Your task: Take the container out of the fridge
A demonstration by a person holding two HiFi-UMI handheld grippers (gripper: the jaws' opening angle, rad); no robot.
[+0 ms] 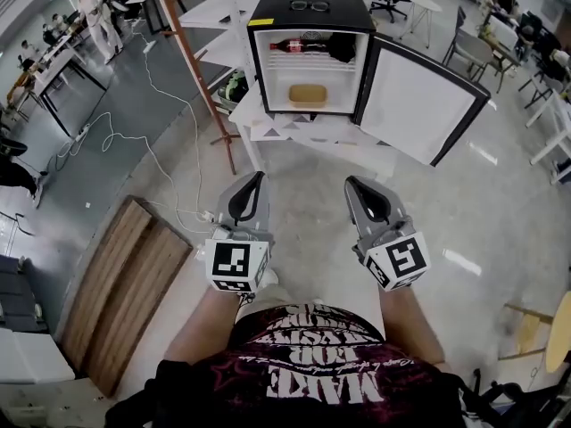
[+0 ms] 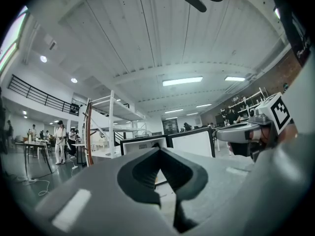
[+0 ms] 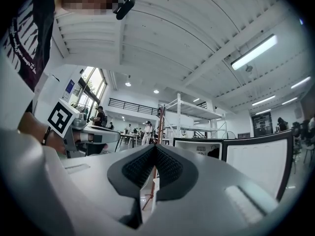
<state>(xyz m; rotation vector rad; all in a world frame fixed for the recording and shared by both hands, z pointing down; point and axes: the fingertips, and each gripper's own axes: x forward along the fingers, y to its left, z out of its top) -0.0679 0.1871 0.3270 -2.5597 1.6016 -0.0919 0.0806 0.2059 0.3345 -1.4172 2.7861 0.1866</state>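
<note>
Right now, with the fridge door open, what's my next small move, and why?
Probably step toward the fridge: its door stands open, the container sits on the lower shelf, and the left gripper and right gripper, jaws together, hang well short of it.

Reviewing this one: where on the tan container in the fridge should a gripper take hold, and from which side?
Probably the container by its front rim, coming in level through the open front of the fridge. It lies flat and low on the lower compartment's floor, with the shelf above it and walls on both sides, so only the side facing the person is free.
</note>
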